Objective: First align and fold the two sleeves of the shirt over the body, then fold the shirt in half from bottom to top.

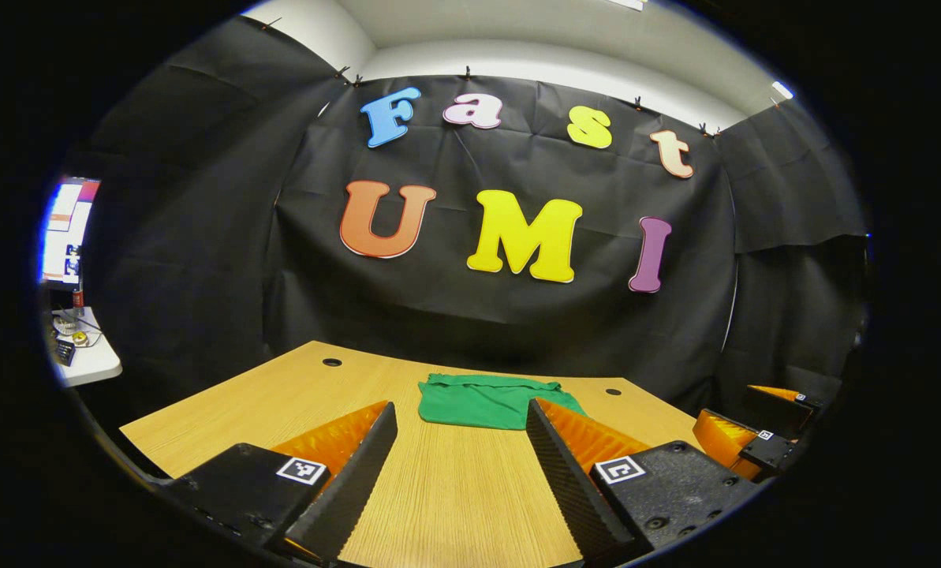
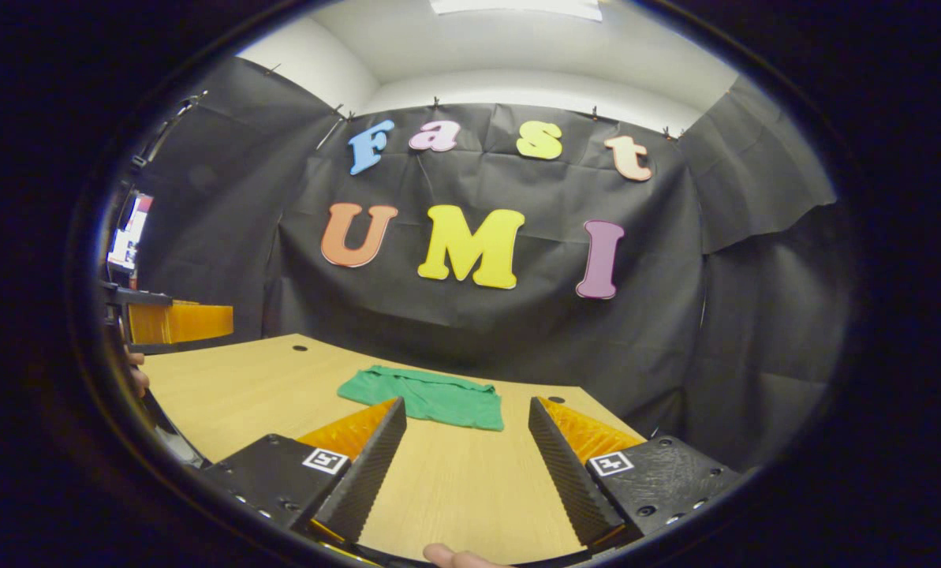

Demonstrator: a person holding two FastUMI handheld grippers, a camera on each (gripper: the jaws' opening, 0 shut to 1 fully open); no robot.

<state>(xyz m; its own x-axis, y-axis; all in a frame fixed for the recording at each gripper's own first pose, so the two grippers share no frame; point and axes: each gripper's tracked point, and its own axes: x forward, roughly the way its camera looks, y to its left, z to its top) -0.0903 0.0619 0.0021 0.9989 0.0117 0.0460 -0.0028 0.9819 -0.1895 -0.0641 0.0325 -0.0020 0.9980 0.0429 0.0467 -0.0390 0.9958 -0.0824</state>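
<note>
both claws — left claw (image 1: 462, 450), right claw (image 2: 464, 442) — hang apart and empty; the folded green cloth shirt (image 1: 490, 402) on the wooden surface (image 1: 454, 505) looks done — another grab could undo it.

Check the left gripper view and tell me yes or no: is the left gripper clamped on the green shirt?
No: the left gripper is open, short of the green shirt on the wooden table.
</note>
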